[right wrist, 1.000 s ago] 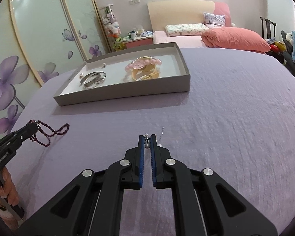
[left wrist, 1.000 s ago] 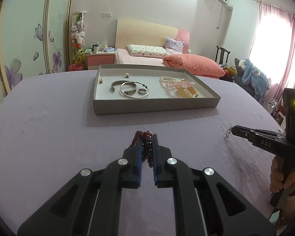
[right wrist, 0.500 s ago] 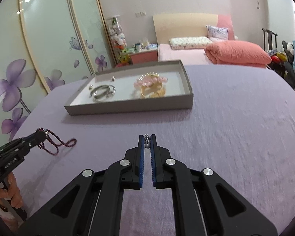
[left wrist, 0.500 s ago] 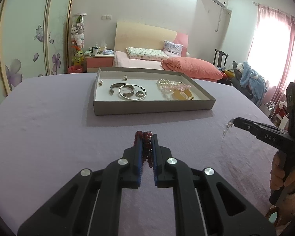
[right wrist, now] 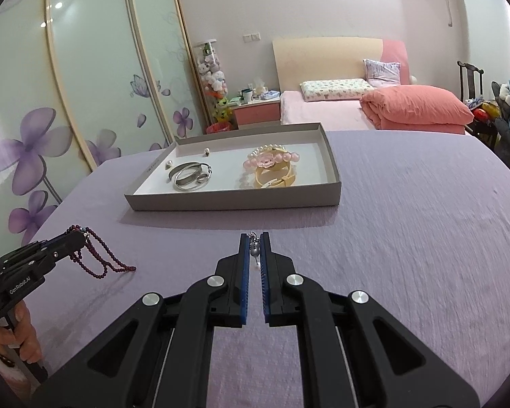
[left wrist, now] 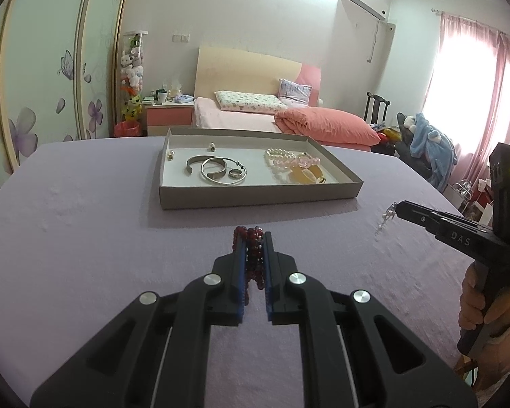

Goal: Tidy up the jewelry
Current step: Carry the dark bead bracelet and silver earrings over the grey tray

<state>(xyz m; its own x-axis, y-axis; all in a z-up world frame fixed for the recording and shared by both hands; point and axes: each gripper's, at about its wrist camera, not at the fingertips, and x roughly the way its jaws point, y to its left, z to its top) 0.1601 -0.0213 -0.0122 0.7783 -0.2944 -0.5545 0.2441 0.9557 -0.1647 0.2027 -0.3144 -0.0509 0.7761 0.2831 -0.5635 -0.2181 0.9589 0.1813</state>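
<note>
Holding red beads [left wrist: 251, 248] in left gripper [left wrist: 254, 258], small earring [right wrist: 254, 248] pinched in right gripper [right wrist: 254, 255]. Sitting in tray [left wrist: 255, 197] already: bangles [left wrist: 214, 170], pearls [left wrist: 278, 156]. Both pieces yet to go in.

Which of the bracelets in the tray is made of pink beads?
The pink bead bracelet in the right half of the tray. It lies on the yellow bangles, beside the white pearl one; the silver bangles are plain metal.

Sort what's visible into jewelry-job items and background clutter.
Job: dark red bead necklace in left gripper; small silver earring in right gripper; grey tray; silver bangles; pink bead bracelet.
Lying about: bed; nightstand; chair.
</note>
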